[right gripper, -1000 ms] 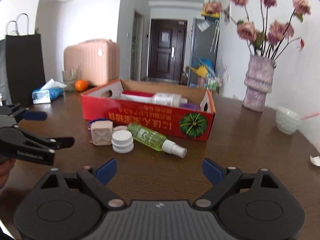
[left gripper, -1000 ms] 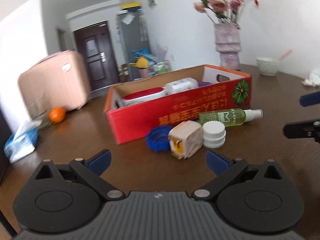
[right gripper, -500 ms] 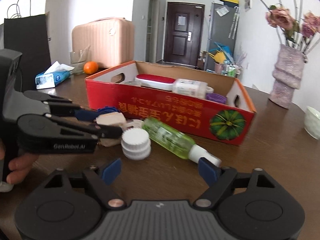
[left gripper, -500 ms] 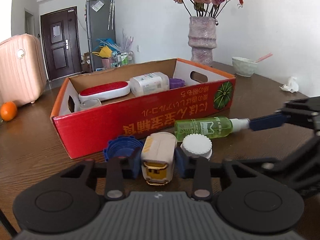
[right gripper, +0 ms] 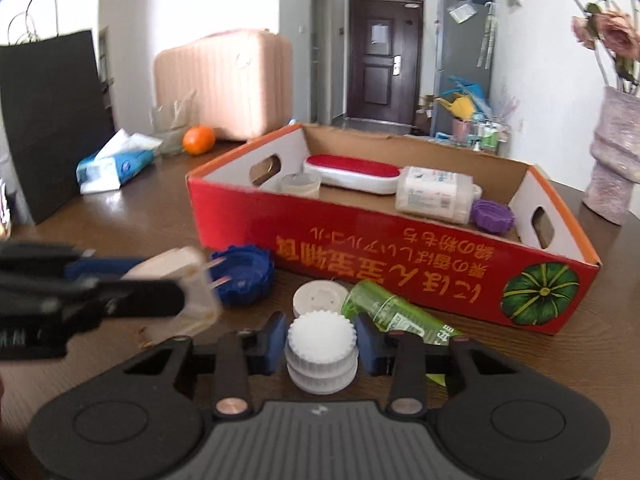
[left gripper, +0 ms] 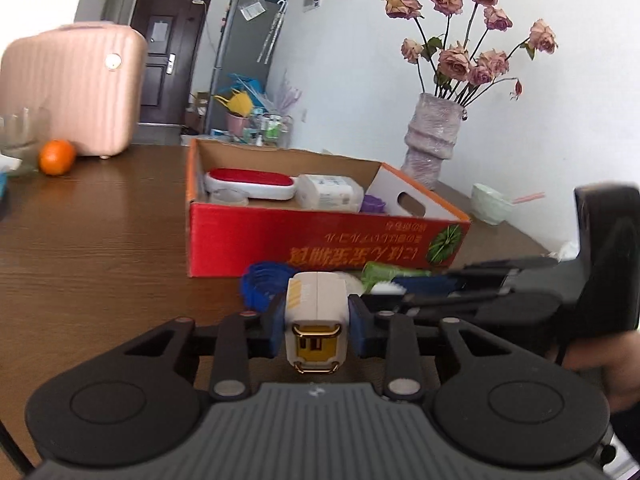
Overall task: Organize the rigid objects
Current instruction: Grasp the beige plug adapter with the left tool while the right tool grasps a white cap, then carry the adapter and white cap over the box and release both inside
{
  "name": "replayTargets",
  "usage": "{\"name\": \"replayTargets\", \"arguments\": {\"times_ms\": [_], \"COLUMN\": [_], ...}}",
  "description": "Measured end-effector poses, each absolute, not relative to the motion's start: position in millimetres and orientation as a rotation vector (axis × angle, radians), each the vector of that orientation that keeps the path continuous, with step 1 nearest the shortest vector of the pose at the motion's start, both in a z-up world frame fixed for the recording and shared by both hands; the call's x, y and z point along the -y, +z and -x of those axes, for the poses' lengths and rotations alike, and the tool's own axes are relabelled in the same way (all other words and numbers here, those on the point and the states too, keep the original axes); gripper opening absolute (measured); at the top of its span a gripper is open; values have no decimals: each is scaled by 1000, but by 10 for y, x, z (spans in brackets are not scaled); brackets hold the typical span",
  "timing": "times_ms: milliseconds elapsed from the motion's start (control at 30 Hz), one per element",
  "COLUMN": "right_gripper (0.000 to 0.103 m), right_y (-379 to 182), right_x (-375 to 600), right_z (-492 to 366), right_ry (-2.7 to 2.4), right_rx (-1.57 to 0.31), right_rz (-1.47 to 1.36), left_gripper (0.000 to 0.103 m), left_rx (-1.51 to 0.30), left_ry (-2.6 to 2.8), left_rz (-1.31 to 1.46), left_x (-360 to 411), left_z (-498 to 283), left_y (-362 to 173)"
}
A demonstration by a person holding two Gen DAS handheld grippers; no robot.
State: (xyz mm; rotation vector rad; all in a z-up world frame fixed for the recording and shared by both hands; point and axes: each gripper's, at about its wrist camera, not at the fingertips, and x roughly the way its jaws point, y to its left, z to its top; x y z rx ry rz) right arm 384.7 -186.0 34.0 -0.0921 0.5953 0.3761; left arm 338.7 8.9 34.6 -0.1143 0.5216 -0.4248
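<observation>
Since a second ago, both grippers closed from wide open onto items in front of the red box (right gripper: 400, 256). Left gripper (left gripper: 316, 322) now clamped on the beige plug (left gripper: 316, 312), bottom centre of the left view, blue pads (left gripper: 274, 326) pressing both its sides; in the right view, seen mid-left as a blur with prongs pointing right (right gripper: 188, 280). Right gripper (right gripper: 322, 340) clamped on the white ridged cap stack (right gripper: 322, 350), bottom centre.

Upside-down yellow Japanese script on the box front, with a green pumpkin print at its right end; not clearly legible. Small print on the green bottle (right gripper: 394, 316) and on the white container (right gripper: 434, 194) inside the box too small to read.

Blue lid (right gripper: 244, 276) flat on the table (right gripper: 140, 216) just left of the box's near corner; another white lid (right gripper: 318, 298) beside the bottle, just beyond the held stack. Inside the box: red-topped case (right gripper: 354, 174), small jar (right gripper: 300, 184), purple lid (right gripper: 492, 216). Bare cardboard floor along the box's back wall, upper centre. Open tabletop mid-left in the left view, out toward the orange (left gripper: 57, 157).
</observation>
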Motion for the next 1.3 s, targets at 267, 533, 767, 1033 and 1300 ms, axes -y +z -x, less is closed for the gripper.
{"name": "replayTargets", "arguments": {"times_ms": [267,533,767,1033,1300], "right_gripper": [35,35,35,35,35], "right_y": [677,764,782,769,899], "right_x": [2213,2578,2820,2952,2884], "right_z": [-3252,-2644,-2347,-2393,-2847], "right_ry": [312,275,270,283,302], "right_rx": [-490,-449,-406,-404,-385], "right_rz": [65,35,-18,-40,11], "left_gripper": [32,32,32,32,32], "left_rx": [-533,-486,-470,-448,-414], "left_ry": [-356,-374,-366,-346,-315], "left_rz": [119,86,61,33,-5], "left_x": [-114,124,290,403,395], "left_z": [-3016,-2590,-2365,-2440,-3090], "left_y": [461,660,805,901,1048]}}
